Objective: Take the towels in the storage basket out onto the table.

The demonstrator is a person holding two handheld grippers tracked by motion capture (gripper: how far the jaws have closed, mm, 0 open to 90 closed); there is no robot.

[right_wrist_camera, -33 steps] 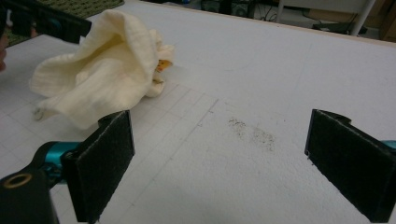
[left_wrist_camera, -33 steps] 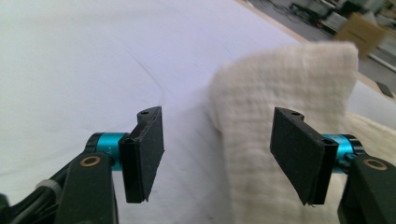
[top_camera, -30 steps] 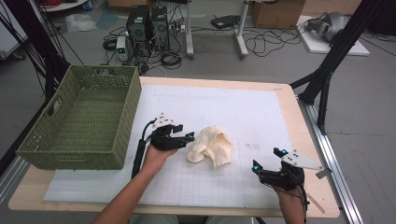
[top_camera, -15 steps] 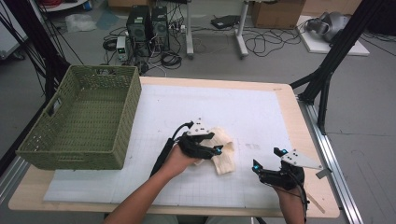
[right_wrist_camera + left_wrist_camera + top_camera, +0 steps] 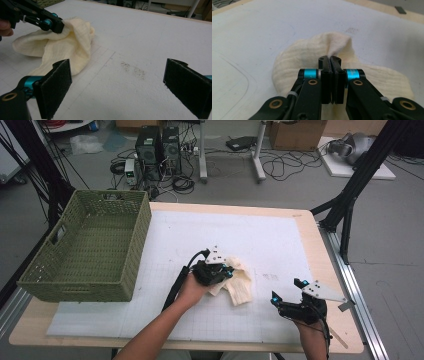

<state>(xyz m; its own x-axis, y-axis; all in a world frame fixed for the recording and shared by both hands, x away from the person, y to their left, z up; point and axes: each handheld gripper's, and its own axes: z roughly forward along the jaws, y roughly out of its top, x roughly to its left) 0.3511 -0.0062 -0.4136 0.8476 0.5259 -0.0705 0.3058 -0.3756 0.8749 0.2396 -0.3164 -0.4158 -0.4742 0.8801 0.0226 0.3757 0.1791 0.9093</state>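
A crumpled cream cloth (image 5: pixel 241 284) lies on the white gridded mat (image 5: pixel 225 235) near the table's middle. My left gripper (image 5: pixel 227 271) sits on the cloth's left side. Its jaws have just been closing, and in the left gripper view (image 5: pixel 329 59) they are pressed together on a raised fold of the cloth (image 5: pixel 312 50). My right gripper (image 5: pixel 287 289) rests near the front right of the mat, open and holding nothing. In the right gripper view its wide-apart pads (image 5: pixel 58 85) frame bare mat, and the cloth (image 5: pixel 72 42) and the left gripper (image 5: pixel 58 26) lie farther off at upper left.
A green woven basket (image 5: pixel 75 287) stands at the table's left side. A faint brownish smudge (image 5: pixel 132 68) marks the mat between the cloth and my right gripper. Black stand legs (image 5: pixel 345 215) rise off the table's right edge.
My left gripper moved right from beside the cloth onto it and its jaws shut on a fold. The cloth is bunched slightly. The right gripper has stayed where it was.
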